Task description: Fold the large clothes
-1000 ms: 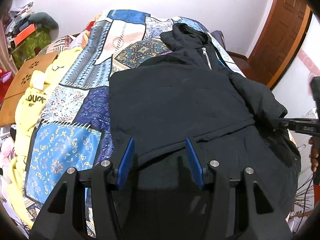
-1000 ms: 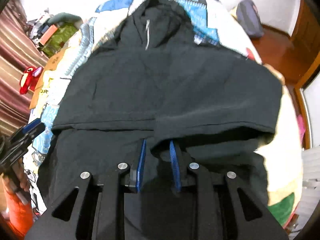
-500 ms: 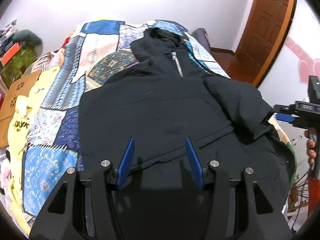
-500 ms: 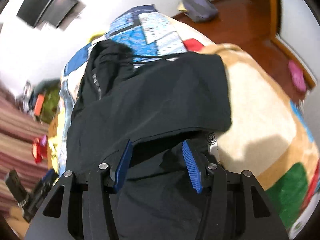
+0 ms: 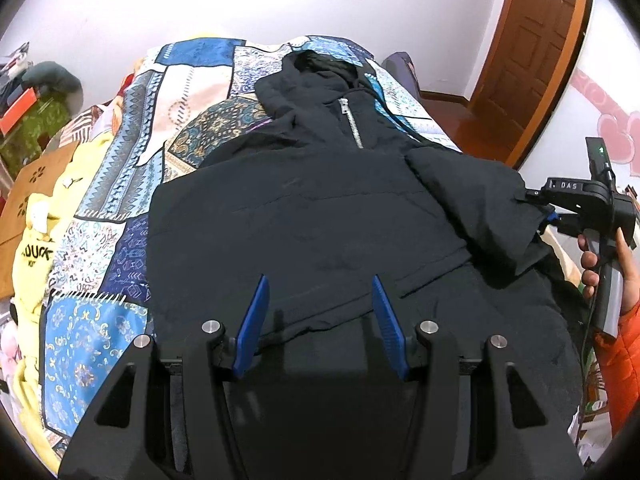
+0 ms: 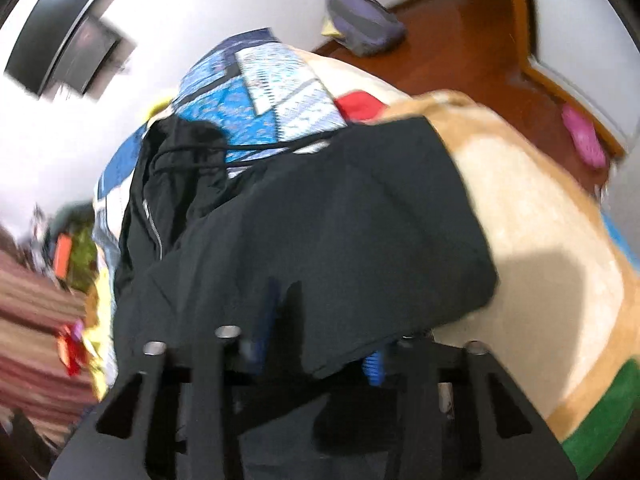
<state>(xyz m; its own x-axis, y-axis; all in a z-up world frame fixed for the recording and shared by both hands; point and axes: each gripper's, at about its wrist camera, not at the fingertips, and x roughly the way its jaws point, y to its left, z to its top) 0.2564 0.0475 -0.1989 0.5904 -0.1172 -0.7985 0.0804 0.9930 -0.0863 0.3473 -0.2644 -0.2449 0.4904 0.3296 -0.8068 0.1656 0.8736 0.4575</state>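
The black hooded jacket (image 5: 304,216) lies face up on the patchwork quilt (image 5: 120,216) of the bed, hood toward the far wall, zipper (image 5: 350,122) running down from the collar, and its lower part appears already folded up over the body, leaving a hem edge across the near end. The main risk, as I judge it, sits on the right side: the right gripper (image 6: 320,344) has the folded sleeve edge draped over and between its blue fingers (image 6: 374,362), but that view is motion-blurred and cloth hides the tips, so I cannot tell whether it is actually clamped on fabric or merely under it. If the hold is shallow, the slick, bulky shell could slide out mid-fold and the sleeve would flop back toward the tan blanket (image 6: 540,240) at the bed's edge (where it could drag the whole side off the mattress). A pull on one side only could also skew the layers already stacked. The left gripper (image 5: 320,320) hovers with its jaws spread wide and holding nothing, just above the near hem edge, the jacket stretching away directly ahead of it; in its view the right gripper (image 5: 548,208) is at the sleeve's outer end, far right.
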